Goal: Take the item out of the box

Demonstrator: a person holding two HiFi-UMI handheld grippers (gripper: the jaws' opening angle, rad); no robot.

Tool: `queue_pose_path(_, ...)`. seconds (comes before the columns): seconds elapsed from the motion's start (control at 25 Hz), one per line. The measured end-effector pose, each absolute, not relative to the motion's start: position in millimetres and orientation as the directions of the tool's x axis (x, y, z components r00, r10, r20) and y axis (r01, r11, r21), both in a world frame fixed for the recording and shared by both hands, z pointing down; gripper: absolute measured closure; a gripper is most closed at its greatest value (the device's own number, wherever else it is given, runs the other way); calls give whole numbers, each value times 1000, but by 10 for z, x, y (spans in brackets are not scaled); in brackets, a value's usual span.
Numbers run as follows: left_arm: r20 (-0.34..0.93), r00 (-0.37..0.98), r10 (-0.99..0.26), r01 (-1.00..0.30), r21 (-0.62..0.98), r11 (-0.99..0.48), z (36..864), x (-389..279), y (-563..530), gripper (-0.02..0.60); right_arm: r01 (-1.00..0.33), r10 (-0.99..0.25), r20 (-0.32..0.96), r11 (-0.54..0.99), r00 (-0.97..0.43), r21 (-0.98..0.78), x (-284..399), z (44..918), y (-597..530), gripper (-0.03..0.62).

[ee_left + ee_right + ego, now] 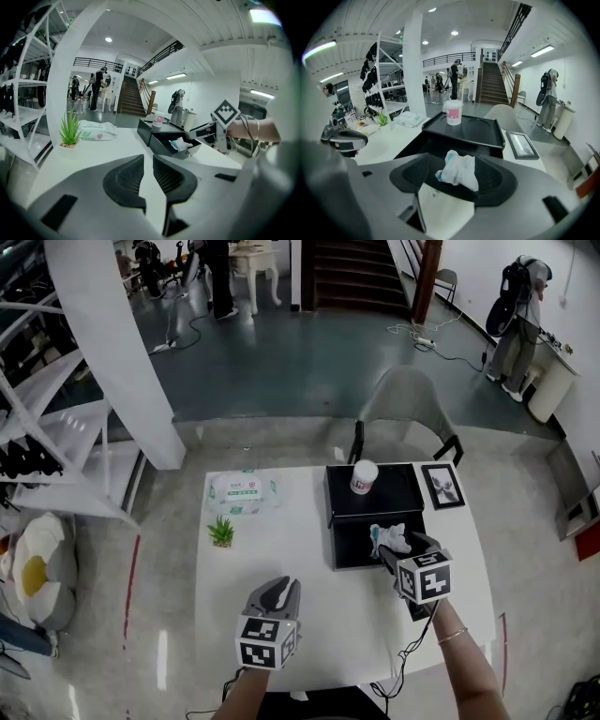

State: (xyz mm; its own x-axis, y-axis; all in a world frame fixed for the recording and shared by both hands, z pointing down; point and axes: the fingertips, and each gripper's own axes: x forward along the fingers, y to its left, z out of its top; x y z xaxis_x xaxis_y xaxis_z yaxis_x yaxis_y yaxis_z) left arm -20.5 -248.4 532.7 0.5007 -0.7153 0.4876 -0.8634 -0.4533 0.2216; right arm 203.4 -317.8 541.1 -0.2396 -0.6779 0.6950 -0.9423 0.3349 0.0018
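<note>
On the white table [281, 549] stands a black box [349, 549] with its lid [389, 495] laid back flat. A crumpled white and blue item [386, 534] lies inside the box, also in the right gripper view [459, 169] and the left gripper view [179, 144]. My right gripper [401, 549] hangs over the box, jaws open wide on either side of the item [457, 185] and not pressing on it. My left gripper [273, 593] rests over the table's near left part, jaws together and holding nothing [148, 171].
A white cup [364, 476] with a pink label stands on the box lid. A wet-wipes pack [242, 493] and a small potted plant [222, 532] sit at the table's left, a picture frame [442, 485] at the far right. A grey chair [405, 413] stands behind the table.
</note>
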Motion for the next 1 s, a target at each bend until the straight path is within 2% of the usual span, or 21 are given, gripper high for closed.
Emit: queue_pose_path(1.0,534,449,-716,-892,228,-390,5487,-159,-2605,545,-887,-469,855,460,-222,22,2088,6004,-3466,264)
